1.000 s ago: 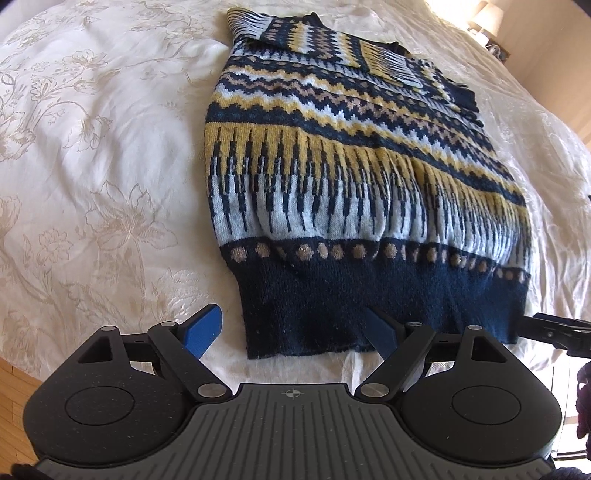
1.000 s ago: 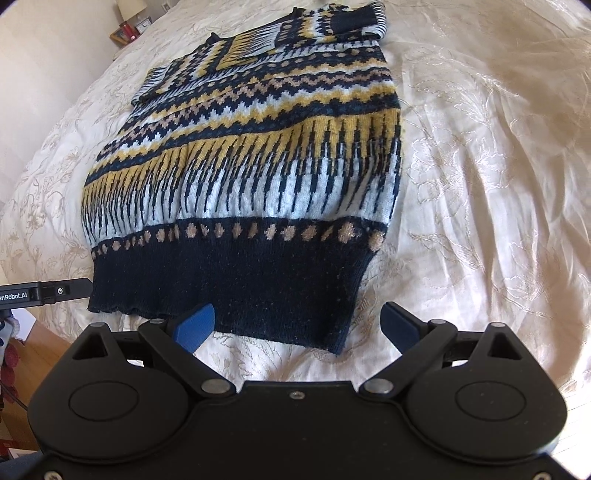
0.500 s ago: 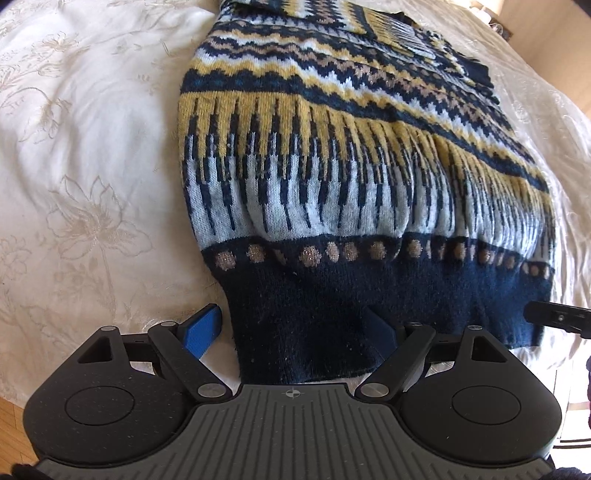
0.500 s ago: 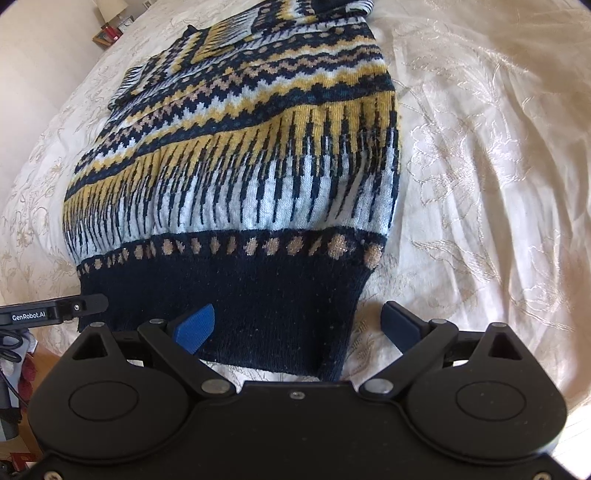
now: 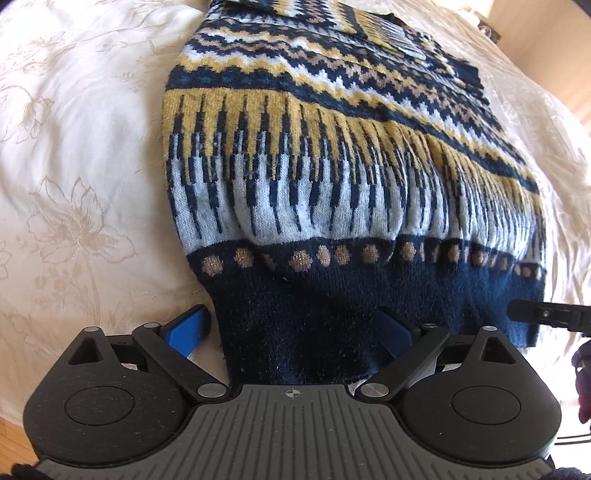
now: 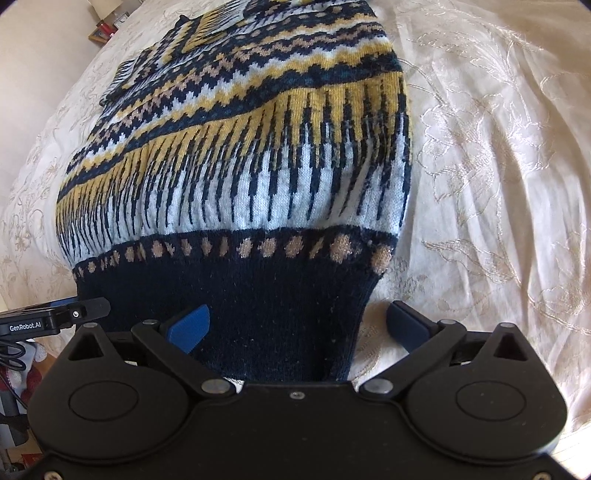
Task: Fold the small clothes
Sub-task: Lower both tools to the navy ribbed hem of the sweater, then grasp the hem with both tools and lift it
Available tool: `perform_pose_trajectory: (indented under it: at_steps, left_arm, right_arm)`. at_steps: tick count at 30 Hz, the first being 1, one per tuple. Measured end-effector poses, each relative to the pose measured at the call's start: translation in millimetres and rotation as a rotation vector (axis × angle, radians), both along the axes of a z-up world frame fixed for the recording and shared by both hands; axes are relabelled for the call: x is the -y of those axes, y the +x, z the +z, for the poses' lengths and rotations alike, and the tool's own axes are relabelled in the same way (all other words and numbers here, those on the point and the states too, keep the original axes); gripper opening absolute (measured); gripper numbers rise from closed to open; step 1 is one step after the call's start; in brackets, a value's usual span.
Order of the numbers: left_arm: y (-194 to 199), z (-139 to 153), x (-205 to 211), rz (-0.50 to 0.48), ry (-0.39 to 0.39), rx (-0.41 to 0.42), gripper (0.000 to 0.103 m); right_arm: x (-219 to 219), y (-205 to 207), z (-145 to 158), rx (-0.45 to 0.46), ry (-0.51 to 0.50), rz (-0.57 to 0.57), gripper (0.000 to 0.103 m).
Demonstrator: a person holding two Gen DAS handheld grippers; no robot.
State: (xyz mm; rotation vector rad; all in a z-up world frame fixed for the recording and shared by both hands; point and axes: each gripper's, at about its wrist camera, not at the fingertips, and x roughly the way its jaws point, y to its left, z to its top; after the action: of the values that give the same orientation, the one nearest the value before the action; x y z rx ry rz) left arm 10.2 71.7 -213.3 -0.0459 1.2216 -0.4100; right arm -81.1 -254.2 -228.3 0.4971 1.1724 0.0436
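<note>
A knitted sweater [image 5: 332, 177] with navy, yellow and white bands lies flat on the bed, its navy hem nearest me. My left gripper [image 5: 291, 328] is open, its blue fingers straddling the hem's left corner. My right gripper [image 6: 295, 325] is open, its fingers straddling the hem's right corner of the same sweater [image 6: 258, 177]. The right gripper's tip shows at the right edge of the left wrist view [image 5: 546, 317]; the left gripper's tip shows at the left edge of the right wrist view [image 6: 55, 317].
The sweater rests on a cream floral bedspread [image 5: 74, 184], which also fills the right of the right wrist view [image 6: 498, 166]. A bedside table with a lamp [image 6: 107, 22] stands far back. Wooden floor [image 5: 11, 424] shows below the bed edge.
Both grippers have moved forward to the sweater's hem, so the navy band now lies between each pair of open fingers. The sweater has not moved.
</note>
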Motion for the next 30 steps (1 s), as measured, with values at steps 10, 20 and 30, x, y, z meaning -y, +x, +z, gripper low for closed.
perform_pose_trajectory:
  at_steps: [10,20,30]
  left_arm:
    - [3,8,-23,0.058,-0.056,-0.038,0.046]
    - [9,4,-14,0.065,-0.091,-0.049,0.02]
    - [-20,49,-27,0.124,-0.209,0.066,0.009]
  right_arm:
    - [3,-4,6,0.013,0.013,-0.024,0.068]
    - [0,-2,6,0.01,0.01,-0.017,0.059]
    - [11,-24,46,0.142,0.044,-0.019,0.012]
